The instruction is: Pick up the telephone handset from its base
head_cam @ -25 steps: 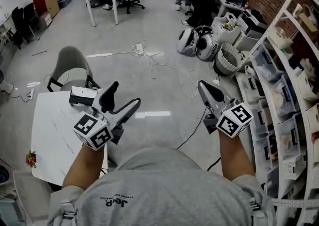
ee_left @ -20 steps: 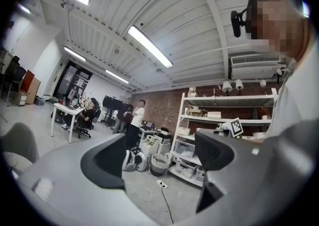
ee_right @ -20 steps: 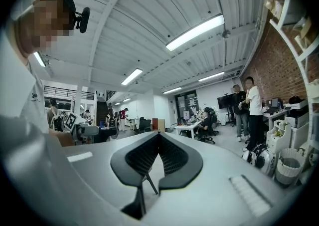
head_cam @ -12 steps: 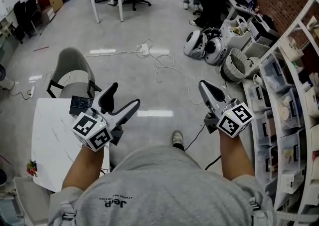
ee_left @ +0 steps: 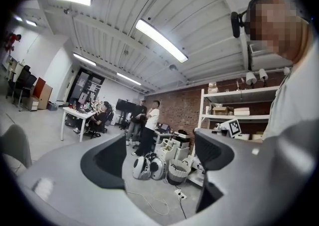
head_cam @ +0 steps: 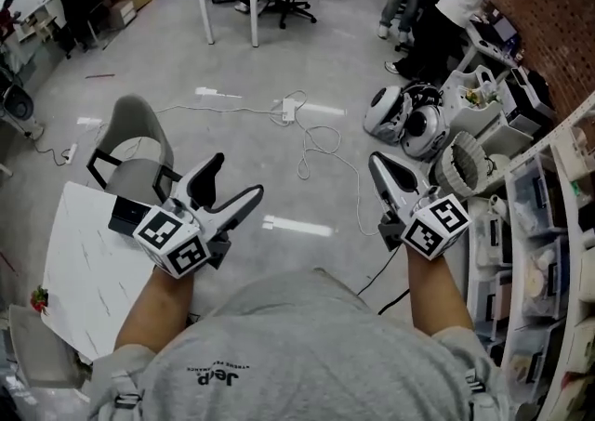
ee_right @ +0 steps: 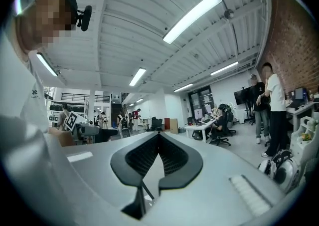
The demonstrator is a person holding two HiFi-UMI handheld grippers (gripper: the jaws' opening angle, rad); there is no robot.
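In the head view, the left gripper (head_cam: 232, 179) is held over the desk's (head_cam: 84, 270) right edge, and the right gripper (head_cam: 383, 168) well off it. The dark phone (head_cam: 125, 215) is seen at the desk's far edge, partly hidden. In the left gripper view, the 2 jaws are spread, with nothing between them. In the right gripper view, the jaws are pressed together, empty.
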